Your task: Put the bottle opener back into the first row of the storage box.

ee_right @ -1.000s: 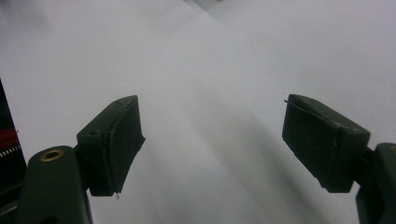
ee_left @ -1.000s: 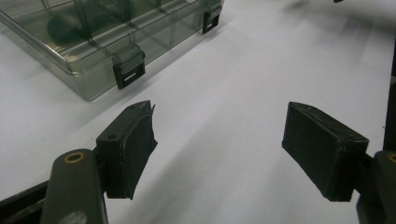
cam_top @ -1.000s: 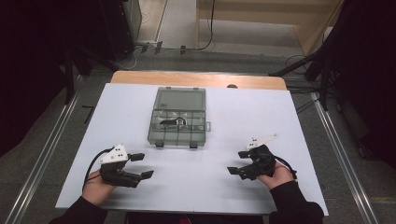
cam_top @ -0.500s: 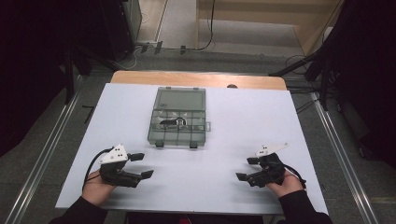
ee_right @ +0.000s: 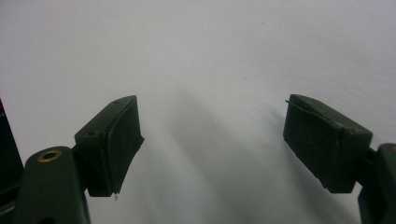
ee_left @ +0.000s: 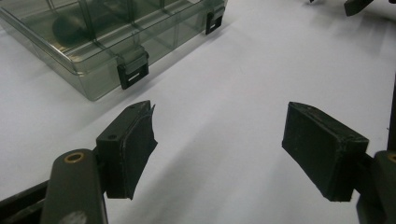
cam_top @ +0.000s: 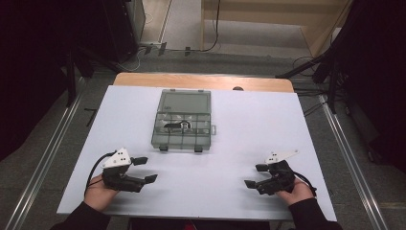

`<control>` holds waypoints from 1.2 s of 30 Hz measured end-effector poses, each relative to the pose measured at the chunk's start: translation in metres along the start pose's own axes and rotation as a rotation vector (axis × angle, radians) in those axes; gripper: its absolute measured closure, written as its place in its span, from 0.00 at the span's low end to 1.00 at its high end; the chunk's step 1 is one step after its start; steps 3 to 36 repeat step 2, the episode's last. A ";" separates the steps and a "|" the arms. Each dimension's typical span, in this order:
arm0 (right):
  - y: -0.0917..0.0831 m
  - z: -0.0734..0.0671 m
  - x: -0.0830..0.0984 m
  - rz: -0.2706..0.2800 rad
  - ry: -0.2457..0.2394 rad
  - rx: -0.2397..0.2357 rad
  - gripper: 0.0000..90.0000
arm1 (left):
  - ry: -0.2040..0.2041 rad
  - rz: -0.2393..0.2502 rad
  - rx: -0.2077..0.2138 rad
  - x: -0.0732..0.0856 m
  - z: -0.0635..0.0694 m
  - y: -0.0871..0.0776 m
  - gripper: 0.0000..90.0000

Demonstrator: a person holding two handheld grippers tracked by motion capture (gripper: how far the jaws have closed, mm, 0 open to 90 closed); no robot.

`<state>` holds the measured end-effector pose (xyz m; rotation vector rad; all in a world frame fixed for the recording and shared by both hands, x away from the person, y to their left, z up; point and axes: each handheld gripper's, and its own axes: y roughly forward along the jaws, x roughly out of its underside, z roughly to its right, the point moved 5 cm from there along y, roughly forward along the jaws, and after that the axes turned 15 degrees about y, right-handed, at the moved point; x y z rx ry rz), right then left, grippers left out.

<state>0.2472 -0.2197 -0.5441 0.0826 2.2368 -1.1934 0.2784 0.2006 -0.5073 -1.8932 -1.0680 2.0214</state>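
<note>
Both tongs are seen spread wide and empty at the near edge of the desk. The left tongs are held at the near left, at the same spot as in the two earlier pictures, with nothing between the pads. The right tongs have been drawn back and outward over the last second: they were nearer the middle of the desk and are now found close to the near right corner, turned so that bare white surface lies under their pads.

The compartment box is left unmoved at the middle of the desk, well apart from both tongs. Its clear lid is shut and the two dark latches on its near side are seen down. A dark item is made out inside through the lid; what it is cannot be told.

From this it is judged that no grasp has been started. The retreat of the right tongs is read as a settling into a rest pose, not an approach, so the box and its latches remain to be reached.
</note>
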 end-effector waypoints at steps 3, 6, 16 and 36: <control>0.000 0.000 0.000 0.002 0.004 -0.009 0.22 | -0.002 0.002 -0.001 0.000 0.000 0.000 0.27; 0.000 0.000 0.000 0.002 0.004 -0.009 0.22 | -0.002 0.002 -0.001 0.000 0.000 0.000 0.27; 0.000 0.000 0.000 0.002 0.004 -0.009 0.22 | -0.002 0.002 -0.001 0.000 0.000 0.000 0.27; 0.000 0.000 0.000 0.002 0.004 -0.009 0.22 | -0.002 0.002 -0.001 0.000 0.000 0.000 0.27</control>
